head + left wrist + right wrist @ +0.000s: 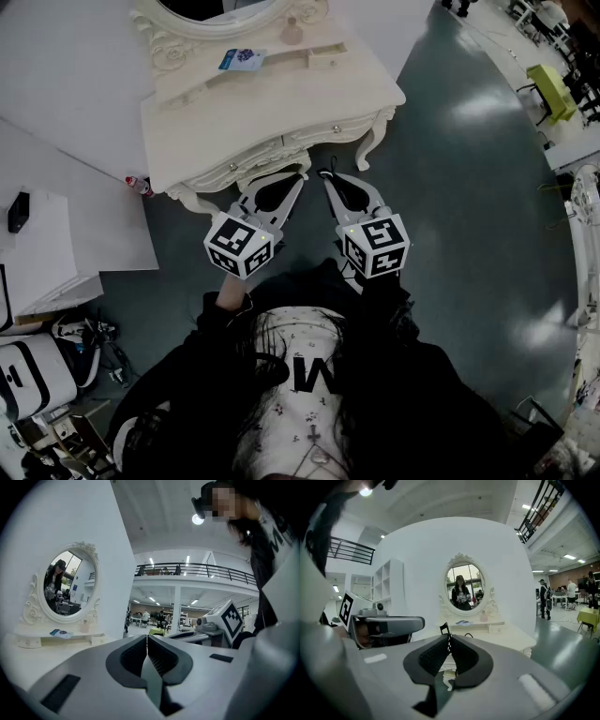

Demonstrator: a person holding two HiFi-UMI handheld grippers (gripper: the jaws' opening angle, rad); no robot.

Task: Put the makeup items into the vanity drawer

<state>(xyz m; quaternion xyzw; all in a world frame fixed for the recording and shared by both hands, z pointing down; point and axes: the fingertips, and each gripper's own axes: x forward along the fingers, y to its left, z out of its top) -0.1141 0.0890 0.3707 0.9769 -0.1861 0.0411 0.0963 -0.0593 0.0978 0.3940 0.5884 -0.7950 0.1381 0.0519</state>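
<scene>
Left gripper view: the left gripper (pixel 147 637) has its jaws pressed flat together, dark ribbed pads meeting down the middle, with nothing between them.
Right gripper view: the right gripper (pixel 449 639) is closed the same way and carries nothing. A small black tab pokes up at its tip, and I can't tell what it is.
Grippers in the head view: the left gripper (pixel 299 178) and right gripper (pixel 327 176) sit side by side, tips angled in toward each other, each with its marker cube (pixel 241 246) toward the person.
Reach: both tips are right up at the front edge of the vanity (pixel 281 103). Whether they touch it I can't say.
Vanity drawer (pixel 277 148): it runs under the tabletop just ahead of the tips, cream with carved trim and small knobs, and it looks shut.
Makeup items: a blue-and-white packet (pixel 242 59) lies flat on the raised back shelf (pixel 197 84), well behind the grippers. A pale pink bottle (pixel 292 31) stands upright further back, close against the mirror frame.
Same items, right gripper view: the packet (pixel 462 622) is left of the bottle (pixel 484 616), both below the mirror.
Shelf box (pixel 326 58): a little drawer unit sits on the shelf, right of the packet.
Mirror (pixel 464 587): oval, in an ornate white frame, with the person's reflection in it.
Person (pixel 309 394): black sleeves, standing directly in front of the vanity.
Floor (pixel 469 187): dark, glossy, catching the ceiling lights.
</scene>
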